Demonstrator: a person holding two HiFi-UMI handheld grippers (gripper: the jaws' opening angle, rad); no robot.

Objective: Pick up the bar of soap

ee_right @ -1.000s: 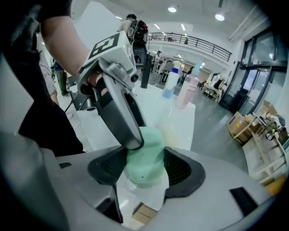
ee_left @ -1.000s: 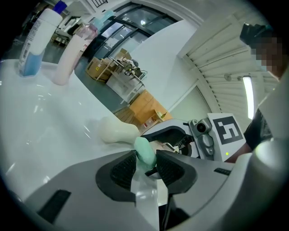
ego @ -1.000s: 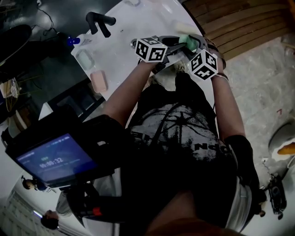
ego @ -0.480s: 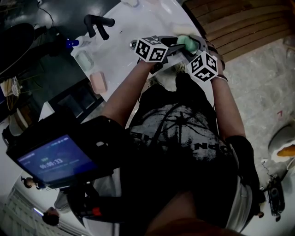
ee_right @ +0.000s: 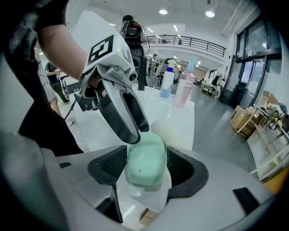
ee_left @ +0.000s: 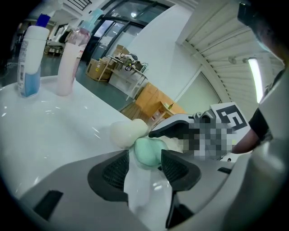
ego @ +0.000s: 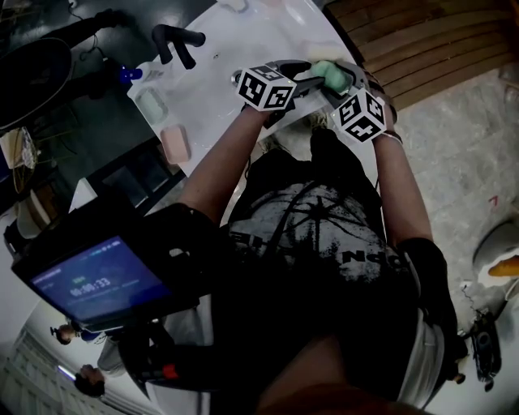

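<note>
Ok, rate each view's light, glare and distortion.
Head view: underexposed, the person's dark shirt nearly black, only the glossy white table bright. Left gripper view: fisheye bending, black corners, glare streaks on the table, a mosaic patch at right. Right gripper view: same fisheye, bright ceiling lamps, pale green oval bar of soap sharp.

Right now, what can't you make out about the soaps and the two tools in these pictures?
Cream soap: right gripper view, its near end is hidden behind the green soap that the right tool clamps.
Left tool: left gripper view, jaws opening around the green soap's tip; pad contact is unclear.
Blue-capped bottle label: left gripper view, too small to read.
</note>
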